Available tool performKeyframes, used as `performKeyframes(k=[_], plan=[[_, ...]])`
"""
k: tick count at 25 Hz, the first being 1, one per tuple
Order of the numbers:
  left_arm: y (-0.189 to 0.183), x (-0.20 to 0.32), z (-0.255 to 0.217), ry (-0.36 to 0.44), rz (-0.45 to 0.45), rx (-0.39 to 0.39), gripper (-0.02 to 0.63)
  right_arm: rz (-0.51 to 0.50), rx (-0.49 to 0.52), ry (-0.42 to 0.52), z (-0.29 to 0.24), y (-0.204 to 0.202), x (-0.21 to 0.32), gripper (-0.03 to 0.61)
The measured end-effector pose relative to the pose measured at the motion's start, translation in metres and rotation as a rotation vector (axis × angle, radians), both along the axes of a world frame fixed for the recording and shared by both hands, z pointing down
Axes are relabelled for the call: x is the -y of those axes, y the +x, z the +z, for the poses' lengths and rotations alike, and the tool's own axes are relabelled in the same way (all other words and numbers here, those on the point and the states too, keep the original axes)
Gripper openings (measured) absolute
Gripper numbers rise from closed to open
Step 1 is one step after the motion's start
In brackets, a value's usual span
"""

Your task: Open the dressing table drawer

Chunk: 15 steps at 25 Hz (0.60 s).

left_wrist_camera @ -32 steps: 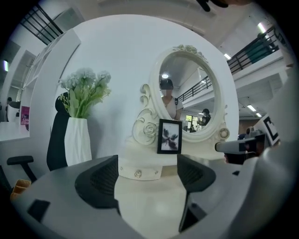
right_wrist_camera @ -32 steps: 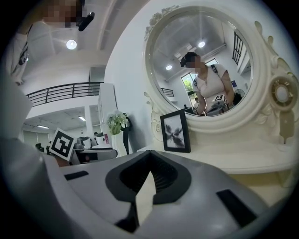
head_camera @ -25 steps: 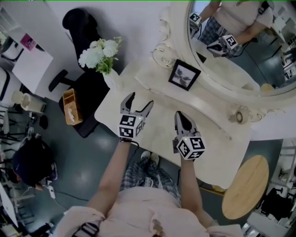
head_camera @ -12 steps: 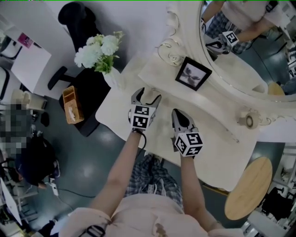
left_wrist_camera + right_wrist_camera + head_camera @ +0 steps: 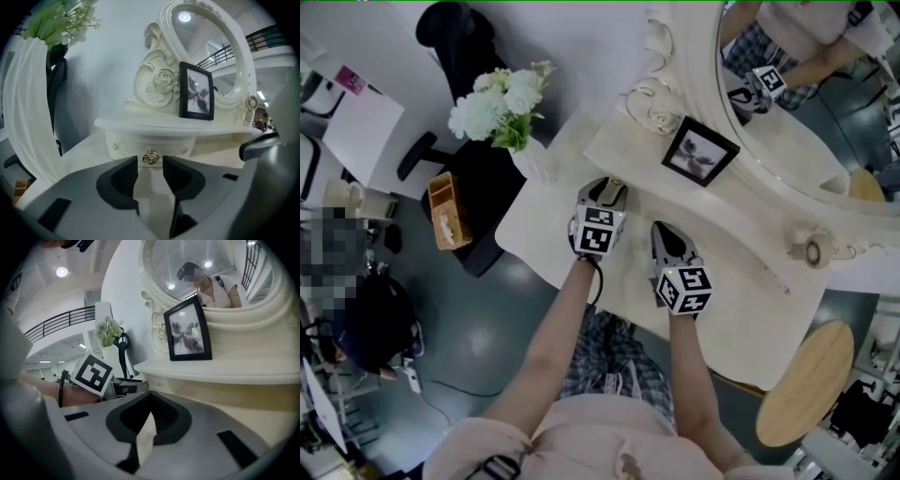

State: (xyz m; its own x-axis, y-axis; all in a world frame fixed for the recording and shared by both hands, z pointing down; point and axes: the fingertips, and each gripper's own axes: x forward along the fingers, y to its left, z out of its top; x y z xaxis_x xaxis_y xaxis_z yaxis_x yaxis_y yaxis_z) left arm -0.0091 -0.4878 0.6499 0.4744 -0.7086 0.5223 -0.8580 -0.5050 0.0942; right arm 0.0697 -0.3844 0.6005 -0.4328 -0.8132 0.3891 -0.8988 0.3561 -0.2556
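The white dressing table (image 5: pixel 539 230) has a small drawer (image 5: pixel 126 144) under its raised shelf, with a gold rose-shaped knob (image 5: pixel 150 158). My left gripper (image 5: pixel 150 162) points at the drawer front. Its jaws are closing and the knob sits just ahead of the gap between the dark tips, which do not press on it. In the head view the left gripper (image 5: pixel 602 190) reaches up to the shelf's front. My right gripper (image 5: pixel 662 231) hovers beside it over the tabletop, shut with nothing in it (image 5: pixel 150 393).
A black picture frame (image 5: pixel 700 152) stands on the shelf below the oval mirror (image 5: pixel 806 103). A white vase of flowers (image 5: pixel 525 155) stands at the table's left corner. A round wooden stool (image 5: pixel 797 380) is at lower right, a black chair (image 5: pixel 459 47) far left.
Both grippers moved forward and down toward the shelf. The left gripper's jaws went from wide open to much narrower.
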Motion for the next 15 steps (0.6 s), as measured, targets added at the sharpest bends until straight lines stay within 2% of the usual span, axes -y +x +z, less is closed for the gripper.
performKeyframes(k=[6, 15], plan=[[0.004, 0.003, 0.002, 0.006, 0.01, 0.041, 0.118, 0.011, -0.002, -0.013, 0.004, 0.008, -0.003, 0.015], [0.002, -0.001, 0.003, 0.023, 0.003, 0.054, 0.109, 0.028, -0.008, -0.023, 0.008, 0.02, -0.007, 0.015]])
